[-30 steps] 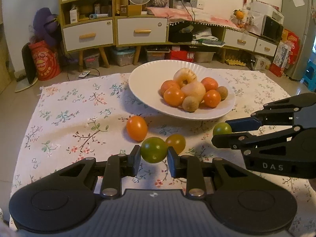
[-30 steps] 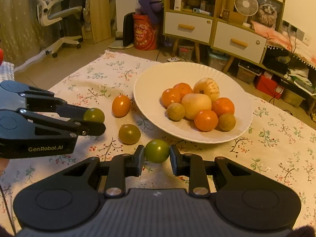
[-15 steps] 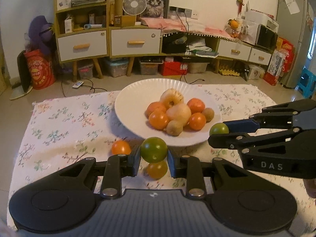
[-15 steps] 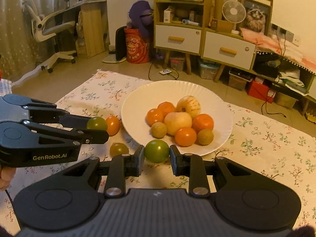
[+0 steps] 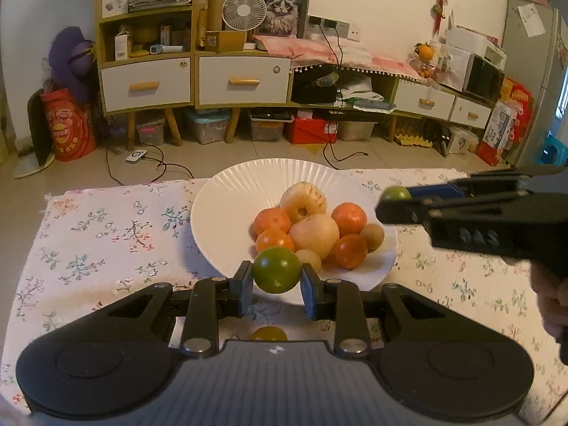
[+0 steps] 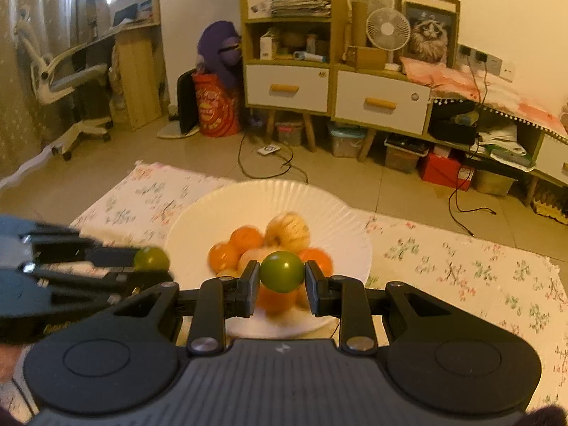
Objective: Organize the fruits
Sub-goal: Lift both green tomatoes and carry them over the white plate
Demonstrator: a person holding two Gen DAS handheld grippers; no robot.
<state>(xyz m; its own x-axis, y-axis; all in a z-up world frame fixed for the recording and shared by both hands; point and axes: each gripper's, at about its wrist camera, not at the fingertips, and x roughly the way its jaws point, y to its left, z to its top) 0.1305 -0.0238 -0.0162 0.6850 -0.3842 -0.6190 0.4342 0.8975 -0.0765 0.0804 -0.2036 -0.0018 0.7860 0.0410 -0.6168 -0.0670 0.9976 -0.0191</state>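
Left wrist view: floral tablecloth (image 5: 106,227) under wide white ribbed plate (image 5: 227,220), piled orange and pale fruit at centre. Left gripper (image 5: 276,284) clamped on round green tomato (image 5: 277,274); right gripper (image 6: 282,285) clamped on second green tomato (image 6: 282,271). Both had advanced from cloth to plate's near rim within last second; release likely next. One yellowish tomato (image 5: 268,333) left on cloth.

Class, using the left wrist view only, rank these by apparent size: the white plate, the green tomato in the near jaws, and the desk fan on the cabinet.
1. white plate
2. green tomato, enlarged by nearness
3. desk fan, shrunk by distance; close to the tomato
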